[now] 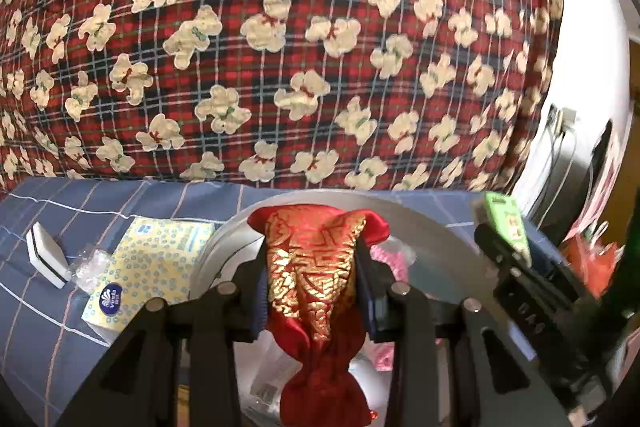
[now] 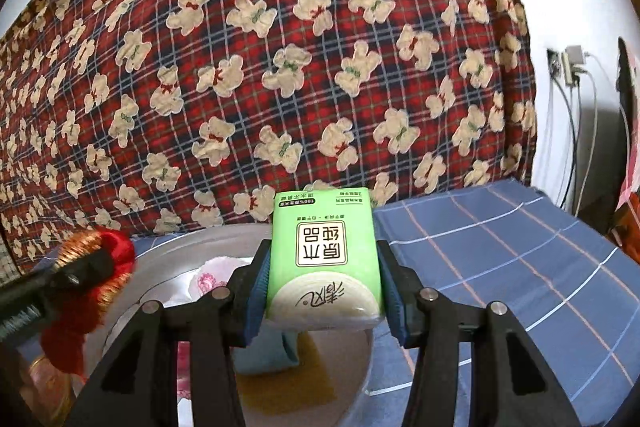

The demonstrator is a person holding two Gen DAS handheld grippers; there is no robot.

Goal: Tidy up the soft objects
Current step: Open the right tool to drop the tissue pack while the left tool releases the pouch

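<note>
My left gripper is shut on a red and gold brocade pouch and holds it above a white basin on the blue checked bed sheet. My right gripper is shut on a green tissue pack, held above the same basin. The basin holds pink and white cloth, a light blue item and a yellow sponge-like pad. The right gripper with the green pack shows at the right of the left wrist view. The left gripper and pouch show at the left of the right wrist view.
A yellow dotted tissue pack, a white and black sponge block and crumpled clear plastic lie on the sheet left of the basin. A red plaid bear-print quilt rises behind. A wall with socket and cables is on the right.
</note>
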